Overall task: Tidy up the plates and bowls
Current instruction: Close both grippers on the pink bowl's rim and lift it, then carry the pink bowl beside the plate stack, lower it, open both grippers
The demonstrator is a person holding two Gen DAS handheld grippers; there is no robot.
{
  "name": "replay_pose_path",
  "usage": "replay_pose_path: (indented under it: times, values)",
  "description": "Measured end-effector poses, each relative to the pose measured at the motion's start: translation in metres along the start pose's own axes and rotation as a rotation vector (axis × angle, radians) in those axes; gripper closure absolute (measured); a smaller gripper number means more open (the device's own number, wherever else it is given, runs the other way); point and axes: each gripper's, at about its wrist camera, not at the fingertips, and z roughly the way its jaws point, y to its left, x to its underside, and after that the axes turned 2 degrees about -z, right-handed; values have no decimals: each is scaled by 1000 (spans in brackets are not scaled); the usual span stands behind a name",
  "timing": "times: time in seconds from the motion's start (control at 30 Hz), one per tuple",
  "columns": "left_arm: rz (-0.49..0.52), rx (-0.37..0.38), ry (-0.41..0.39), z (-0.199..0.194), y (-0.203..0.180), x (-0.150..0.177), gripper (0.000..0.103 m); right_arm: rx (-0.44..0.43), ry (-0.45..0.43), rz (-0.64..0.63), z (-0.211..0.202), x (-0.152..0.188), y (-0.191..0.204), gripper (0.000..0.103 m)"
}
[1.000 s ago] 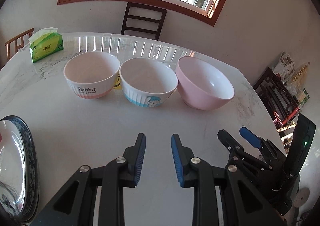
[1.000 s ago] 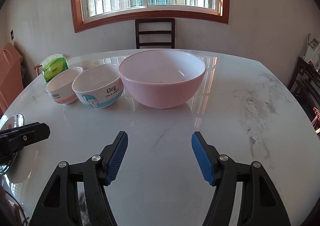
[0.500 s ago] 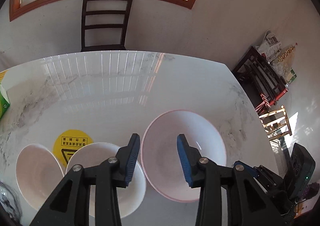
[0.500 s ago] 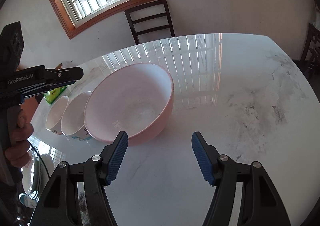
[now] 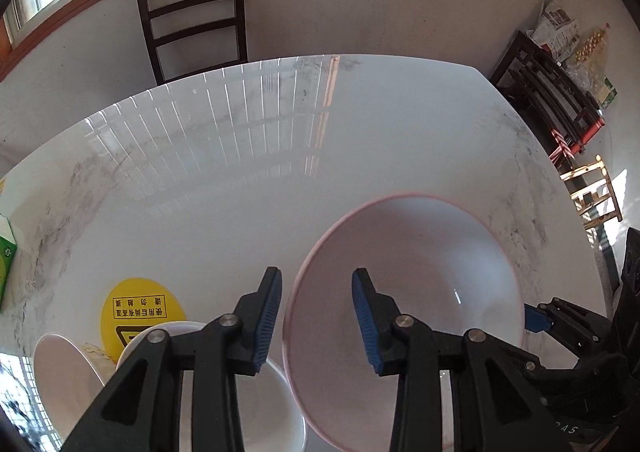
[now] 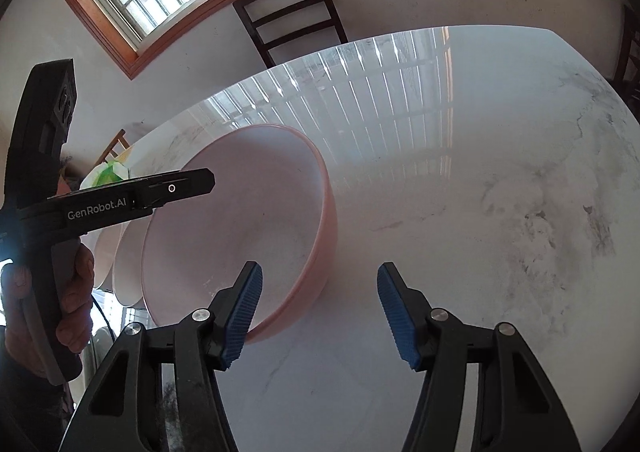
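A large pink bowl [image 5: 424, 292] stands on the white marble table [image 5: 280, 155]; it also shows in the right wrist view [image 6: 248, 219]. Two smaller white bowls [image 5: 64, 384] stand in a row to its left. My left gripper [image 5: 316, 316] is open and empty, hovering above the pink bowl's left rim, jaws on either side of the rim. My right gripper [image 6: 318, 312] is open and empty, low at the pink bowl's right side, its left finger [image 6: 244, 308] over the rim. The left gripper's body [image 6: 100, 203] shows above the bowls.
A yellow round sticker [image 5: 140, 312] lies on the table behind the white bowls. A green tissue pack [image 5: 6, 264] sits at the left edge. A dark wooden chair [image 5: 196, 15] stands behind the table. A dark rack [image 5: 556, 99] stands to the right.
Both grippers rose from low near the table's front and moved forward over the bowls. The left one now hangs over the pink bowl's left rim; the right one closed in on its right side.
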Motion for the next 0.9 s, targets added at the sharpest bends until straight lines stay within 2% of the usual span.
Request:
replay_pose_path:
  times: [0.03,0.07,0.27,0.33,0.47,0.67,0.9]
  values:
    - [7,-20,14,3,-5,2,88,-9,13,1,3,0,0,70]
    - [14,-43,13,4,-8,4,91,7,18,-4,5,1,-1,75]
    - [14,-62,-5,-8,-24,18,95,41,36,-9,0,0,-15,84]
    - [12,-67,-7,-15,-31,29,95,17,58,5,-6,4,-20,85]
    - [-36,-21,6,-37,-32,60,97,-7,101,0,-25,15,-21,88]
    - [-97,-6,26,-80,-17,124,97,-39,141,-66,-53,48,14,90]
    - [-198,-12,81,-116,24,197,97,-120,231,-104,-56,97,61,90]
